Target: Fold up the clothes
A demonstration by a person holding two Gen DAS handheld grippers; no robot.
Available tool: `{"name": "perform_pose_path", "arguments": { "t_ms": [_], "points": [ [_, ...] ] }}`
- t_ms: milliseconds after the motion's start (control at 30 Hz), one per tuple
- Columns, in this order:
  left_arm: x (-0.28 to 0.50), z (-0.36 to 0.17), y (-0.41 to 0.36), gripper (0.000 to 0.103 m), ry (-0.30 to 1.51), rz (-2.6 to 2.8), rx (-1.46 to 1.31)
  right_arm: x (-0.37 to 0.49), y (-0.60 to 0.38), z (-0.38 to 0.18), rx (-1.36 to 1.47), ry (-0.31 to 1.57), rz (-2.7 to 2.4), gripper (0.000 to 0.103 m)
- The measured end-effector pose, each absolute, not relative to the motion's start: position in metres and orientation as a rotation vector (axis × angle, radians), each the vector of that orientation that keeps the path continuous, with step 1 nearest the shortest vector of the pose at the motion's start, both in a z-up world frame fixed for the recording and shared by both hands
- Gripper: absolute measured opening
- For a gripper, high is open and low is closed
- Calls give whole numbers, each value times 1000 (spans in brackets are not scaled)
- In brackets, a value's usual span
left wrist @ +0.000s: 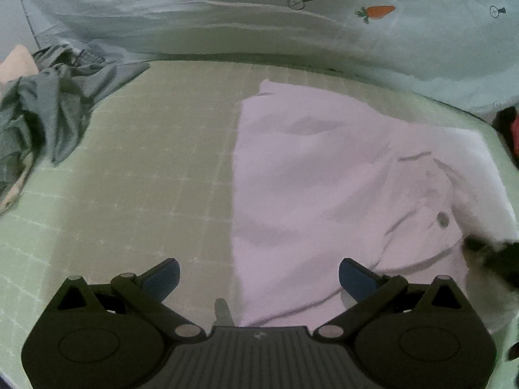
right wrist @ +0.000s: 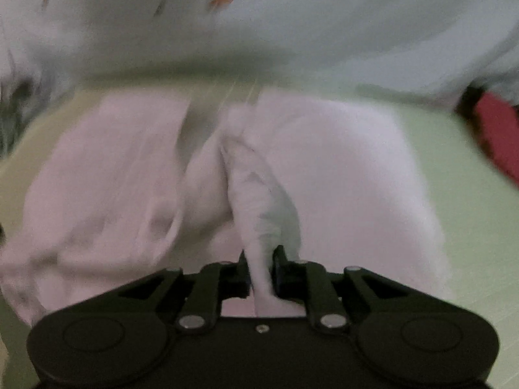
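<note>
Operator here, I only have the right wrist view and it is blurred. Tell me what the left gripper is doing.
Observer: The left gripper is open and empty, hovering over the near edge of the pink shirt.
Operator: Report what else lies on the mat.
Observer: A crumpled grey garment sits at the far left of the green mat, apart from the shirt.
Operator: Confirm the fastening on the shirt.
Observer: A round button shows on the placket, near where the right gripper pinches a fold of the shirt.
</note>
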State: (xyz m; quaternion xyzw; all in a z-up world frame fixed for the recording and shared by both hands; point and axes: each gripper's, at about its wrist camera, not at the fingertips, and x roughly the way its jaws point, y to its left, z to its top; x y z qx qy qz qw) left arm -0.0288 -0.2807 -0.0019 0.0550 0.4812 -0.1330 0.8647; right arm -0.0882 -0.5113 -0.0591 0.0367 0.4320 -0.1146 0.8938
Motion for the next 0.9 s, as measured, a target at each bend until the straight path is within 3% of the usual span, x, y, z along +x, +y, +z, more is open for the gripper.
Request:
{"name": "perform_pose_path", "arguments": {
  "t_ms": [100,367,467,600,900],
  "points": [
    [-30,-3,-264,103,1010,-265,114,-95,-505,-54,109,878,-274,34],
    [-35,-5,-234,103,1018,-247,91,-142,-544,-25,313,691,-533,46],
    [-37,-6,-230,103,1024,-249,94,-161,-570,-22,380,648,-676,46],
    [-41,-8,-226,103,1032,-253,97,-155,-589,-45,369,754,-727,46],
    [-48,-7,-216,103,1031,-253,125,-123,-538,-53,300,803,-524,49]
  ]
}}
